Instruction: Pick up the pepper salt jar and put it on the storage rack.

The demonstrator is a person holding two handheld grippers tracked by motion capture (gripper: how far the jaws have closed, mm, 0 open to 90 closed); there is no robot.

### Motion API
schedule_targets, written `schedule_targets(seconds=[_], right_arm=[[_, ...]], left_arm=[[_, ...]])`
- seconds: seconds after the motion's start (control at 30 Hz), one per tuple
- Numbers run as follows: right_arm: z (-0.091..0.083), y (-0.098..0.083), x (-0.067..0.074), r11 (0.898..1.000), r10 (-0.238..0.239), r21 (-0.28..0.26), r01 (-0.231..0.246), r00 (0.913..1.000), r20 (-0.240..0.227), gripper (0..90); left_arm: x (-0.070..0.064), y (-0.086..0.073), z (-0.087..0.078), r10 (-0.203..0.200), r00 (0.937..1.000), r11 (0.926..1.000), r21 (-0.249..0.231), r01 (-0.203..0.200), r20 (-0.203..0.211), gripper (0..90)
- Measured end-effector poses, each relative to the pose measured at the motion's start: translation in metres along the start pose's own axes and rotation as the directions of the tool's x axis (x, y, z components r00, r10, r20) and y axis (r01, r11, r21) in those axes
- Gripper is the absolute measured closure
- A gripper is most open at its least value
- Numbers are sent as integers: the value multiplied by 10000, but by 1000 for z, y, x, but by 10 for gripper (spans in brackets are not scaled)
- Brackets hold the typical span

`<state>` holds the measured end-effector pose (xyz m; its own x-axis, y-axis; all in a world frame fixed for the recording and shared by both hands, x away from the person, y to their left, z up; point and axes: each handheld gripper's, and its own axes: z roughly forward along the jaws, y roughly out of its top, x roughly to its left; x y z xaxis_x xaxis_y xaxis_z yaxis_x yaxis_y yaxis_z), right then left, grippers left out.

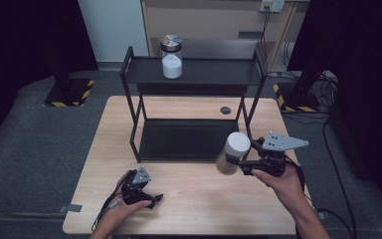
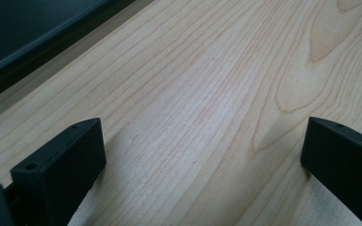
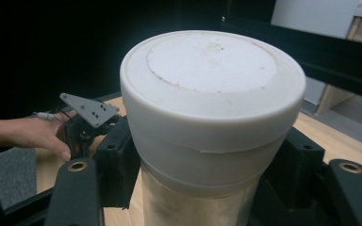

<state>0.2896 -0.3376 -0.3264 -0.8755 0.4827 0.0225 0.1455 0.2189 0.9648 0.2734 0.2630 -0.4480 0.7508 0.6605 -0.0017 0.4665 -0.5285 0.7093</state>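
Lower left of the high view: the left gripper [image 1: 155, 198] is resting low on the wooden table [image 1: 194, 199], a hand wrapped around its body, grey plate on top, cable trailing toward the bottom edge. In the left gripper view its two black jaws are standing wide apart at the lower left and lower right corners, with bare pale wood grain between them and nothing pinched. A dark edge is crossing the upper left corner of that view.

Centre of the high view: a black two-tier rack [image 1: 194, 74] is standing on the far half of the table. On its top shelf, toward the left, a glass jar with a metal lid [image 1: 171, 57] is sitting upright, filled with something white. The lower shelf is showing as a dark flat panel.

Right of centre in the high view: the right gripper [image 1: 240, 164] is pinching a white-lidded jar [image 1: 233, 153] and holding it above the table, just in front of the rack's lower right corner. The jar is tilting, lid toward the upper right. In the right gripper view the jar [image 3: 207, 117] is sitting in the middle of the frame, the jaws pressing on it from either side just below the white lid; the left gripper [image 3: 87, 122] and its hand are sitting in the middle left of that frame.
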Motion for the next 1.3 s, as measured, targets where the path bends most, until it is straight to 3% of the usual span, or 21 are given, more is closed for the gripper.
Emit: schedule_targets(seconds=[0.33,0.67,1.3], right_arm=[[14,46,-24,9994,-360,-22,359,9967,-724,363],[23,84,-37,9982,-597,-22,598,9940,-921,363],[29,127,-54,9985,-548,35,554,9941,-939,363]], left_arm=[[0,0,0,15,10000,10000,6,-15,10,0],[0,0,0,23,10000,10000,2,-23,20,0],[0,0,0,29,10000,10000,8,-29,14,0]])
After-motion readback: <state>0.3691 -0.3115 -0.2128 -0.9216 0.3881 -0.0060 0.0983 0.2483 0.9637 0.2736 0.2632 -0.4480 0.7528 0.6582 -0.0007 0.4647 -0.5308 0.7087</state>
